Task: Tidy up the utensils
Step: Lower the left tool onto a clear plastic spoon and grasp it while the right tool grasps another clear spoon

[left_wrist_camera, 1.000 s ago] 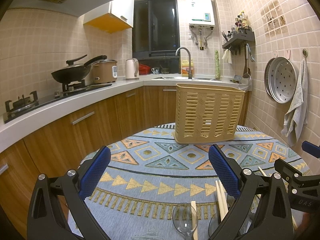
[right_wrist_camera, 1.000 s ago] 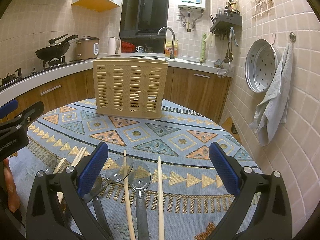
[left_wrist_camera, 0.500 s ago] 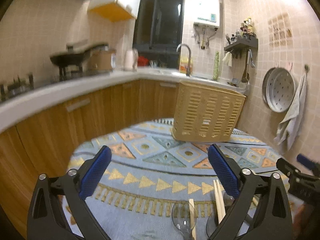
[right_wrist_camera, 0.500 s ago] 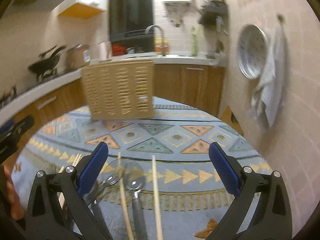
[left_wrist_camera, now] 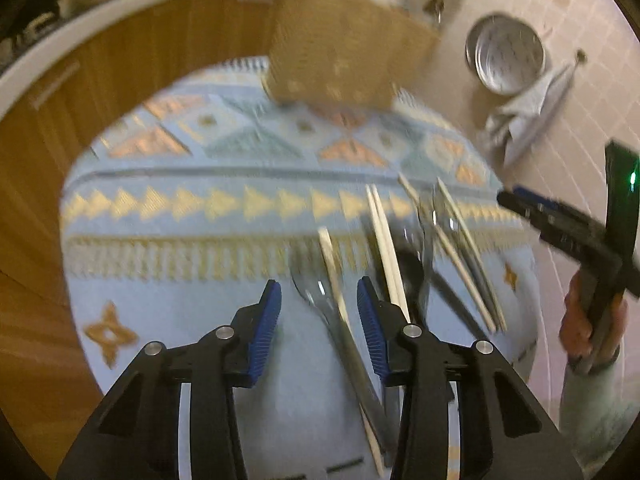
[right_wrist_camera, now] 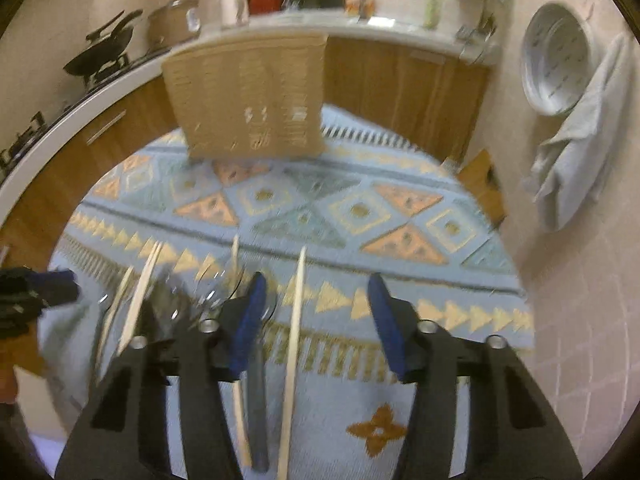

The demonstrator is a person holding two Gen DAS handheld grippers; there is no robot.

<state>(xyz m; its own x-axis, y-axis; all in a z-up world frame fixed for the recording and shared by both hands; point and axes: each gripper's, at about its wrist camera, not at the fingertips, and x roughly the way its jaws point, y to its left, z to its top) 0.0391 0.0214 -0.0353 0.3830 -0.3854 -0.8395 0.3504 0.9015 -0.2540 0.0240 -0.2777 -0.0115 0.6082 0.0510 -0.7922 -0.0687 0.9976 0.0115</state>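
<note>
Several wooden chopsticks and metal spoons lie loose on the near part of a round table with a patterned blue cloth (left_wrist_camera: 192,320). A beige slotted utensil basket (left_wrist_camera: 344,52) stands upright at the far side; it also shows in the right wrist view (right_wrist_camera: 248,96). My left gripper (left_wrist_camera: 318,312) is open, tilted down over a spoon (left_wrist_camera: 316,296) and a chopstick (left_wrist_camera: 332,264) that lie between its jaws. My right gripper (right_wrist_camera: 316,316) is open, tilted down with a chopstick (right_wrist_camera: 296,320) between its jaws. Both views are motion-blurred.
More chopsticks (left_wrist_camera: 384,236) and spoons (left_wrist_camera: 428,240) lie to the right of my left gripper. Wooden cabinets and a white counter (right_wrist_camera: 80,108) curve behind the table. A steamer tray (right_wrist_camera: 556,60) and a grey towel (right_wrist_camera: 576,140) hang on the right wall.
Both grippers have tipped down toward the utensils and come lower over the table. Their jaws have narrowed but stay open. The utensils and basket lie as before.
</note>
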